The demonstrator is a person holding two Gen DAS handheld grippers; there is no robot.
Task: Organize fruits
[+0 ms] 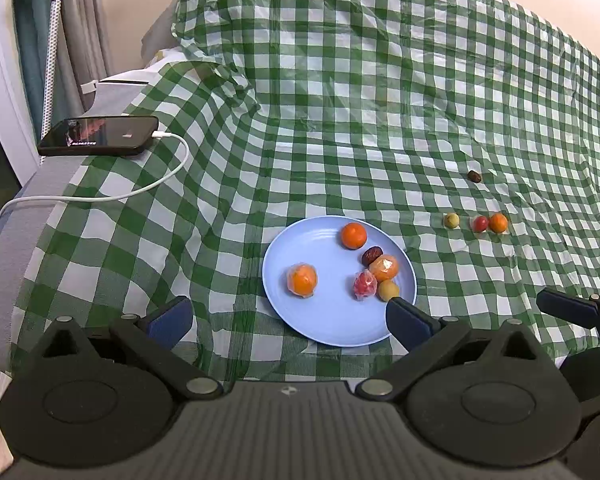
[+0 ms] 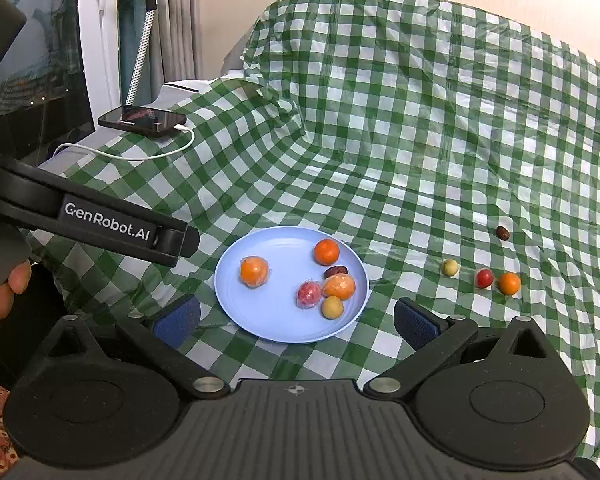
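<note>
I note a green-and-white checked tablecloth (image 1: 340, 120) over the whole surface. The plate (image 1: 300, 320) near its front edge is pale blue. On it I count a bare orange fruit (image 1: 354, 235), two orange fruits in clear wrap (image 1: 302, 279) (image 1: 384, 267), a red fruit in clear wrap (image 1: 365, 286), a yellow fruit (image 1: 389, 290) and a dark brown-red one (image 1: 371, 256). On the cloth toward its right edge lie a yellow-green fruit (image 1: 451, 220), a red fruit (image 1: 480, 223), an orange fruit (image 1: 498, 223) and a dark brown piece (image 1: 474, 176). At the left edge I see a black phone (image 1: 100, 136) with a white cable (image 1: 100, 196). My gripper bodies are black, their finger pads (image 2: 178, 318) blue.
</note>
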